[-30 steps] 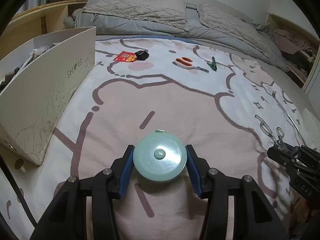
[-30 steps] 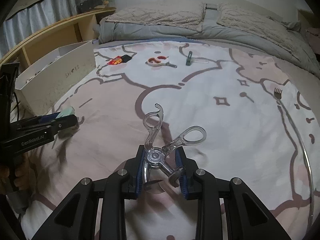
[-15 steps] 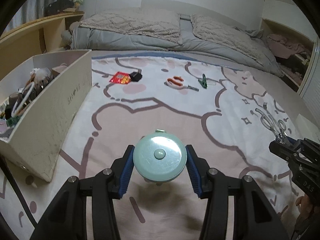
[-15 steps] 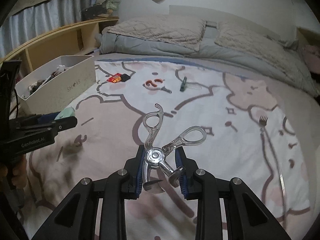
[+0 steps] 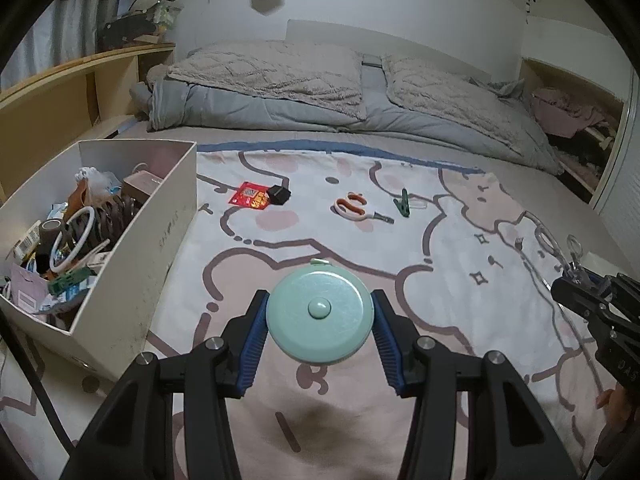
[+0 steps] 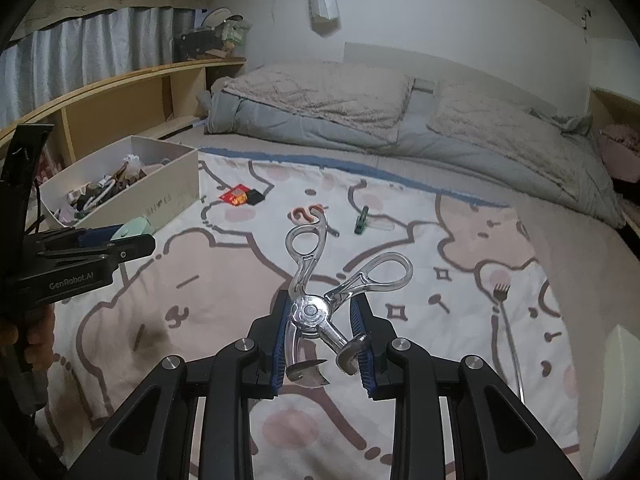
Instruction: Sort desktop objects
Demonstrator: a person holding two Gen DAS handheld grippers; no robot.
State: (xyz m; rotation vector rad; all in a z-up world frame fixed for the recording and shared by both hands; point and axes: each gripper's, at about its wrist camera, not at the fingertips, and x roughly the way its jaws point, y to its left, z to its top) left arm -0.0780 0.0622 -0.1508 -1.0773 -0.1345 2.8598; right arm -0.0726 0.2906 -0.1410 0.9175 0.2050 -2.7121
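My left gripper (image 5: 320, 316) is shut on a round mint-green tape measure (image 5: 320, 314) and holds it above the patterned blanket; it also shows in the right wrist view (image 6: 134, 230). My right gripper (image 6: 320, 322) is shut on clear-handled metal scissors (image 6: 310, 308), handles pointing away, held in the air; they show at the right edge of the left wrist view (image 5: 560, 248). A white box (image 5: 160, 248) full of small items stands to the left, also seen in the right wrist view (image 6: 168, 196).
On the blanket farther back lie a red packet (image 5: 249, 200), a black cube (image 5: 279, 195), orange-handled scissors (image 5: 354, 209) and a green clip (image 5: 403, 208). A grey duvet and pillows (image 5: 304, 92) lie behind. A wooden shelf (image 5: 60, 96) runs along the left.
Both grippers have risen with their objects, so the view is higher and the inside of the white box has come into sight. The grips are unchanged.
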